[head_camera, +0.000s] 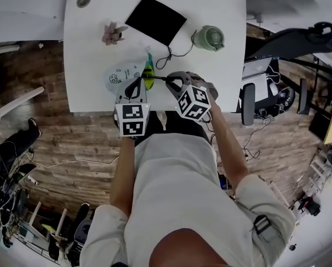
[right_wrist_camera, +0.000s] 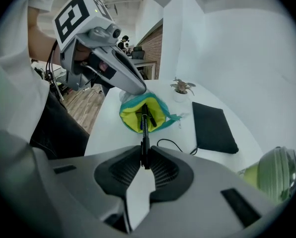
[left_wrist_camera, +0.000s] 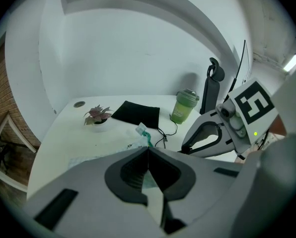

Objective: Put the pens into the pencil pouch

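The pencil pouch [head_camera: 123, 74], pale with a teal rim and a yellow lining [right_wrist_camera: 140, 114], lies on the white table [head_camera: 88, 54] near its front edge. My left gripper [head_camera: 139, 82] is shut on the pouch's edge, with fabric pinched between its jaws [left_wrist_camera: 148, 150]. My right gripper [head_camera: 170, 82] is shut on a black pen [right_wrist_camera: 144, 135]. The pen points into the pouch's open mouth, and its tip sits just inside. Another dark pen seems to lie inside the pouch. In the right gripper view, the left gripper [right_wrist_camera: 133, 86] is at the mouth's left rim.
Behind the pouch lie a flat black case [head_camera: 155, 20] and a thin black cord [head_camera: 170, 54]. A green tumbler [head_camera: 209, 38] stands at the back right and a small potted plant [head_camera: 111, 33] at the back left. An office chair [head_camera: 299, 38] is beyond the table's right edge.
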Demonstrator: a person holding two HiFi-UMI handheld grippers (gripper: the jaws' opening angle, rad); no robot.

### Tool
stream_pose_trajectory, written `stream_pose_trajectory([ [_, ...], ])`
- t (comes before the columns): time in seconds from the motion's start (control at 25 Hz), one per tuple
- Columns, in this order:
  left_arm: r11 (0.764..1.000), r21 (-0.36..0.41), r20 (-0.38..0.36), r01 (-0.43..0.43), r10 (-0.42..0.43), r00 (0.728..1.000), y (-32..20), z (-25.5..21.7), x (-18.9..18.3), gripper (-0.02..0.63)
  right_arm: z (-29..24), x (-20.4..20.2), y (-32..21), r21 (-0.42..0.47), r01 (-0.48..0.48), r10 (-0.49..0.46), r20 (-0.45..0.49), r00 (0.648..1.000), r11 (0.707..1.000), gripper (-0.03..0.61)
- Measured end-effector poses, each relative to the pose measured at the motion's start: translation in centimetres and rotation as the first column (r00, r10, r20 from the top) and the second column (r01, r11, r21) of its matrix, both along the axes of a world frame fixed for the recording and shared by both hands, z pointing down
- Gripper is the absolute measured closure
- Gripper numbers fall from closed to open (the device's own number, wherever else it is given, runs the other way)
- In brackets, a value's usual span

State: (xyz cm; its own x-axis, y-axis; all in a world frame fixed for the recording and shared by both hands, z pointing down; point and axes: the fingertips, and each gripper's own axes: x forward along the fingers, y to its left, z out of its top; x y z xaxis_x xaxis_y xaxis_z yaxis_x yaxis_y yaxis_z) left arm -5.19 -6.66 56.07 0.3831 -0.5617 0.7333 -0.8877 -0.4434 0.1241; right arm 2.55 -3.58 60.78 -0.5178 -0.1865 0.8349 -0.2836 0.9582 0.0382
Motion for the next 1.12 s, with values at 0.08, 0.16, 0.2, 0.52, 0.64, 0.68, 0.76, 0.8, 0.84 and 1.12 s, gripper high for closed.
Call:
stream_pose_trajectory([
  [0.08, 1.0, 0.001, -0.007, 0.001, -0.001, 1.0, 0.0, -0.1, -0.1, 0.618, 0.0, -0.8, -0.3, 0.004, 0.018, -0.018, 0.001, 1.0, 1.0, 0.518],
  [0.16, 1.0, 0.003, -0.013, -0.002, 0.002, 1.0, 0.0, -0.3, -0.2, 0.618, 0.0, -1.6, -0.6, 0.01, 0.034, -0.034, 0.002, 0.999, 0.999, 0.518],
  [0.2, 1.0, 0.003, -0.016, -0.003, 0.004, 1.0, 0.0, -0.3, -0.2, 0.618, 0.0, -2.1, -0.7, 0.012, 0.041, -0.041, 0.003, 0.999, 0.999, 0.518],
  [0.52, 1.0, 0.009, -0.039, -0.013, 0.013, 0.999, -0.1, -0.6, -0.5, 0.618, 0.0, -5.2, -1.0, 0.014, 0.087, -0.087, 0.021, 0.996, 0.996, 0.518],
  [0.64, 1.0, 0.009, -0.046, -0.019, 0.019, 0.999, -0.2, -0.6, -0.6, 0.618, 0.0, -6.2, -1.3, 0.013, 0.088, -0.089, 0.035, 0.995, 0.996, 0.518],
  [0.68, 1.0, 0.009, -0.048, -0.02, 0.021, 0.999, -0.3, -0.6, -0.6, 0.618, 0.0, -6.5, -1.4, 0.014, 0.087, -0.088, 0.042, 0.995, 0.996, 0.518],
  [0.76, 1.0, 0.008, -0.054, -0.022, 0.022, 0.998, -0.3, -0.6, -0.6, 0.618, 0.1, -7.1, -1.7, 0.015, 0.085, -0.085, 0.054, 0.995, 0.996, 0.518],
  [0.8, 1.0, 0.008, -0.056, -0.022, 0.022, 0.998, -0.3, -0.6, -0.6, 0.618, 0.1, -7.3, -1.8, 0.016, 0.083, -0.084, 0.06, 0.995, 0.996, 0.518],
  [0.84, 1.0, 0.008, -0.058, -0.023, 0.023, 0.998, -0.4, -0.7, -0.6, 0.618, 0.1, -7.6, -1.9, 0.016, 0.082, -0.083, 0.065, 0.994, 0.996, 0.518],
  [1.12, 1.0, 0.005, -0.064, -0.028, 0.028, 0.998, -0.7, -0.3, -0.9, 0.618, 0.8, -8.9, -2.4, 0.01, 0.067, -0.067, 0.105, 0.992, 0.998, 0.517],
])
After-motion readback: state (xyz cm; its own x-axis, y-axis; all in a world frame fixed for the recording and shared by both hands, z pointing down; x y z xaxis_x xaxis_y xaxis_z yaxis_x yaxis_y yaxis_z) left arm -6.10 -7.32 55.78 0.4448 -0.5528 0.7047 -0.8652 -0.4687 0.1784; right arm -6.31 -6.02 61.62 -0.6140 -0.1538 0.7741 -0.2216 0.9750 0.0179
